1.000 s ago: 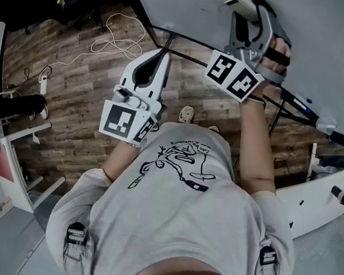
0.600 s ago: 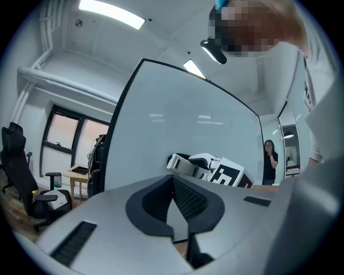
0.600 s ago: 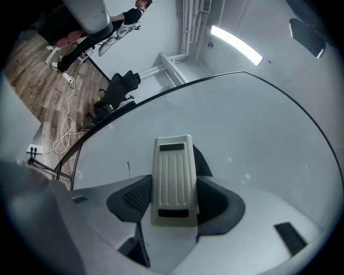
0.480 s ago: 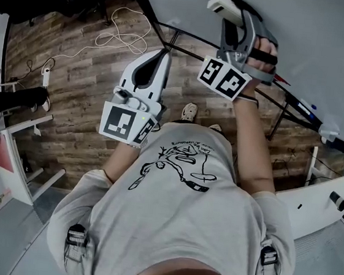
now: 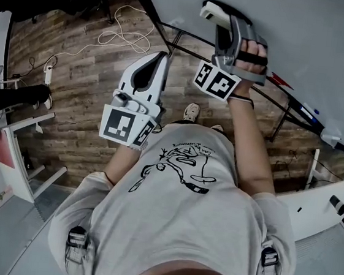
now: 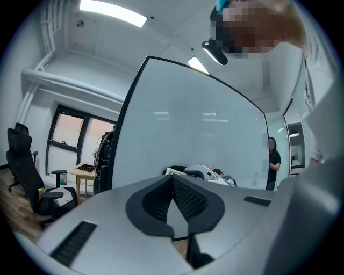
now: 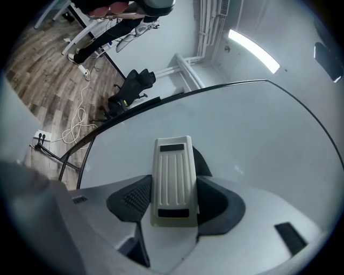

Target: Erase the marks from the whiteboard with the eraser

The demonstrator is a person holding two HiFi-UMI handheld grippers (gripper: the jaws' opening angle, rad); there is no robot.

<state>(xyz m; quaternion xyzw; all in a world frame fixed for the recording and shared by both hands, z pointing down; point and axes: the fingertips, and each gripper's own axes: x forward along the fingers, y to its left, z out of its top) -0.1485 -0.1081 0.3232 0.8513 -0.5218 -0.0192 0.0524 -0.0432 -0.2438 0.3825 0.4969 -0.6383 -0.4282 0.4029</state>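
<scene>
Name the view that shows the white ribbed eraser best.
Right gripper view: the white ribbed plastic eraser sits centre-frame, clamped between the jaws, ribs and dark end strips plain. In the head view the eraser is small and edge-on. The left gripper view doesn't clearly show it.

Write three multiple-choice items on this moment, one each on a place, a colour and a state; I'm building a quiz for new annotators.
1. Where is the eraser? A on the floor; B between the right gripper's jaws; C on a chair.
2. What colour is the eraser? A red; B black; C off-white.
3. How do the left gripper's jaws stand? A shut, empty; B wide apart; C clamped on a marker.
Key: 1 B, the right gripper view shows it clamped there; 2 C, its ribbed shell is pale cream; 3 A, the left gripper view shows the pads meeting with nothing between.
</scene>
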